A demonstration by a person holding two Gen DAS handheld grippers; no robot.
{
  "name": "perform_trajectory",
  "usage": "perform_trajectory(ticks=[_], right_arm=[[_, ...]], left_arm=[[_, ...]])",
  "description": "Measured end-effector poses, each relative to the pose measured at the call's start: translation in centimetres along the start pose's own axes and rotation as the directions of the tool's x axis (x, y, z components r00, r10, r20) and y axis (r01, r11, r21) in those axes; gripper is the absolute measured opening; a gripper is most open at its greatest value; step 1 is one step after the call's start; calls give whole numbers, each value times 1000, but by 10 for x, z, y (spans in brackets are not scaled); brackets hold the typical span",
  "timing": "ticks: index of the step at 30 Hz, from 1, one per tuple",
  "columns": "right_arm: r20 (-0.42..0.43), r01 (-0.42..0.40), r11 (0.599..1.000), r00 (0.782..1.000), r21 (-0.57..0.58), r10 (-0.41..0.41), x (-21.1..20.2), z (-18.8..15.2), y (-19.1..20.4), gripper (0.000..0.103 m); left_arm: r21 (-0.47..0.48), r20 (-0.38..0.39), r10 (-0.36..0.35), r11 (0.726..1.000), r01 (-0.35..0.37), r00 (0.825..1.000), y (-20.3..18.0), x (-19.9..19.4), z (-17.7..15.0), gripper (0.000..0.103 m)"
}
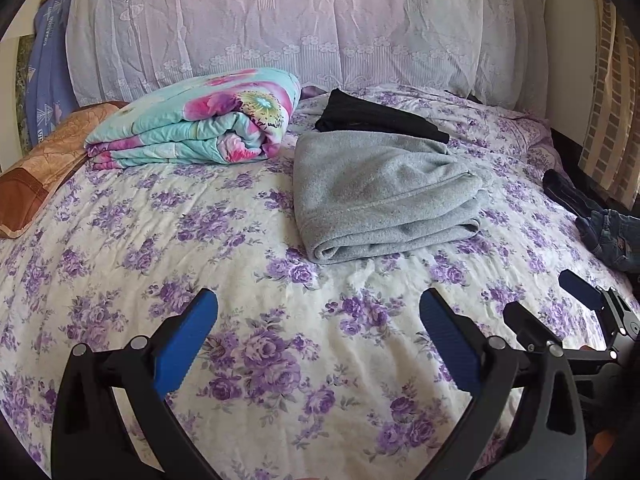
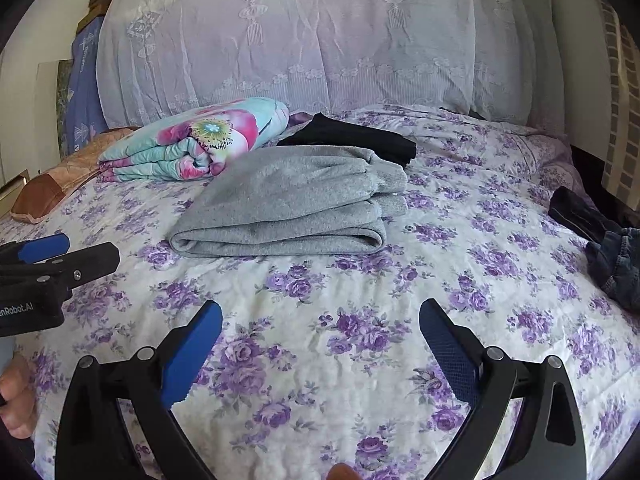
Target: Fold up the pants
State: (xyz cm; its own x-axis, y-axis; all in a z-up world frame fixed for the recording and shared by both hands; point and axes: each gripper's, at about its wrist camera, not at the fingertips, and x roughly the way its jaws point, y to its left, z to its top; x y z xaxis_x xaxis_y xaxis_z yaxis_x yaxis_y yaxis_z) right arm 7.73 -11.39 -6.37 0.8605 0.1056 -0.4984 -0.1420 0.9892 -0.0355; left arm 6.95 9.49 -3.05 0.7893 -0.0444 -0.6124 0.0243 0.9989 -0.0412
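Grey pants (image 1: 380, 196) lie folded in a thick stack on the purple-flowered bedspread (image 1: 248, 280); they also show in the right wrist view (image 2: 296, 208). A folded black garment (image 1: 376, 116) lies just behind them. My left gripper (image 1: 320, 316) is open and empty, hovering over the bedspread in front of the grey pants. My right gripper (image 2: 320, 324) is open and empty too, also in front of the pants; it shows at the right edge of the left wrist view (image 1: 556, 300). The left gripper shows at the left edge of the right wrist view (image 2: 68, 252).
A folded floral quilt (image 1: 200, 124) and a brown pillow (image 1: 48, 164) lie at the back left. Dark jeans and another dark garment (image 2: 608, 248) lie heaped at the bed's right edge. A lace-covered headboard (image 1: 304, 20) stands behind.
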Motion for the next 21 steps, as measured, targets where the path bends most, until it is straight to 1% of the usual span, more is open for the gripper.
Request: perform_trajectory(ticks=[10,15,21], right_arm=[[0,0,1000,1000,-1,0,0,0,0,99],[0,0,1000,1000,0,0,0,0,0,99],[-2,-1,1000,1000,-1,1,0,0,0,99]], left_arm=[[17,-12,-6,1000,6,1000,-5,1,-2,99],[48,0,10,999,-10,1000,-11,0,-3,99],[57,1,22,998,-22,1000,-13,-1,-3,99]])
